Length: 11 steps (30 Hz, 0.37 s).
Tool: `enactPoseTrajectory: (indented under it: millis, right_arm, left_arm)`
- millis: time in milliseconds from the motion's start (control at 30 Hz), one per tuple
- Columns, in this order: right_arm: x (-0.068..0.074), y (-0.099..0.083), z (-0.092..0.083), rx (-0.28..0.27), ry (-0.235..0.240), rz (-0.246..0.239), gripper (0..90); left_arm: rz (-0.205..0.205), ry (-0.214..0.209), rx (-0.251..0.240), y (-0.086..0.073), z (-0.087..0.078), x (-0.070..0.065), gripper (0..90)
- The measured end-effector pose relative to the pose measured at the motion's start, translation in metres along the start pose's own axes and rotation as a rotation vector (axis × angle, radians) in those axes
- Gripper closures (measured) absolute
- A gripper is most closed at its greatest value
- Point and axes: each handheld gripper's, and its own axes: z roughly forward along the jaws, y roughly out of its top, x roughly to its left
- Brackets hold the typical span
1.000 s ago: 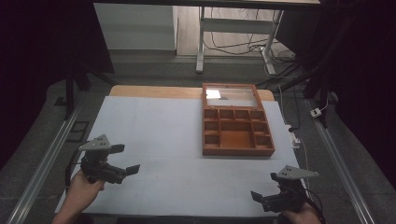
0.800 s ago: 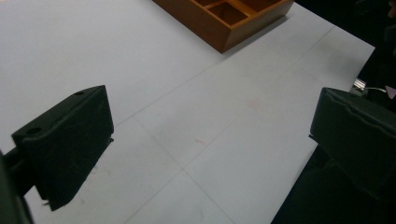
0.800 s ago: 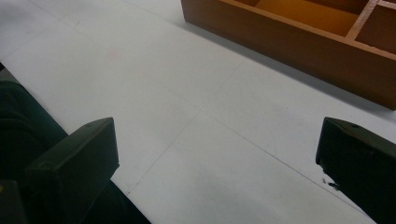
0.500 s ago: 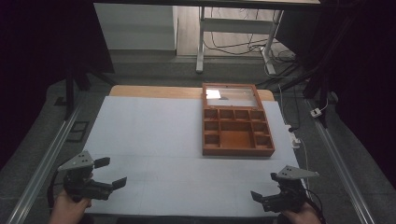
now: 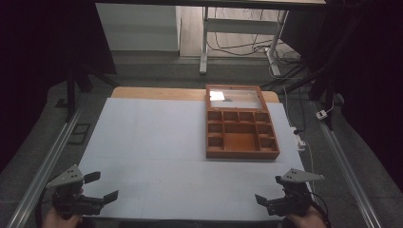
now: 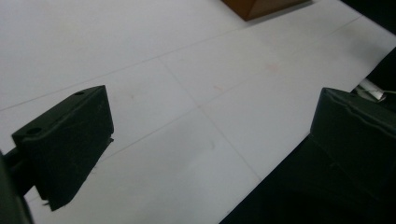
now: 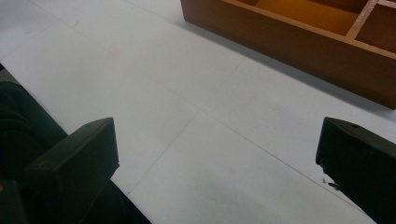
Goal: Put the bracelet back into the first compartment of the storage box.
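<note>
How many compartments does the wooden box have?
9. In the wooden box, four small ones run along the back row, two sit at the left, two at the right, and one large one sits in the middle.

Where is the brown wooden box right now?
In the high view the wooden box sits on the white table, toward its far right side, nearer the right gripper, lid open.
</note>
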Motion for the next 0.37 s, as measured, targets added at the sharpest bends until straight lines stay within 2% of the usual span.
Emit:
enactPoseTrajectory:
  millis: [167,267,367]
  right_arm:
    - [0.0002,0.0000,0.0001,0.001,-0.002,0.000,0.0]
    - [0.0003,0.0002,0.0003,0.002,-0.004,0.000,0.0]
    - [0.0002,-0.0001,0.0006,0.006,-0.006,-0.004,0.0]
  left_arm:
    - [0.017,0.049,0.065,-0.0058,0.0038,-0.0012,0.1]
    - [0.030,0.073,0.072,-0.0057,0.0046,-0.0039,0.1]
    - [0.029,0.075,0.086,-0.0046,0.0062,-0.0040,0.1]
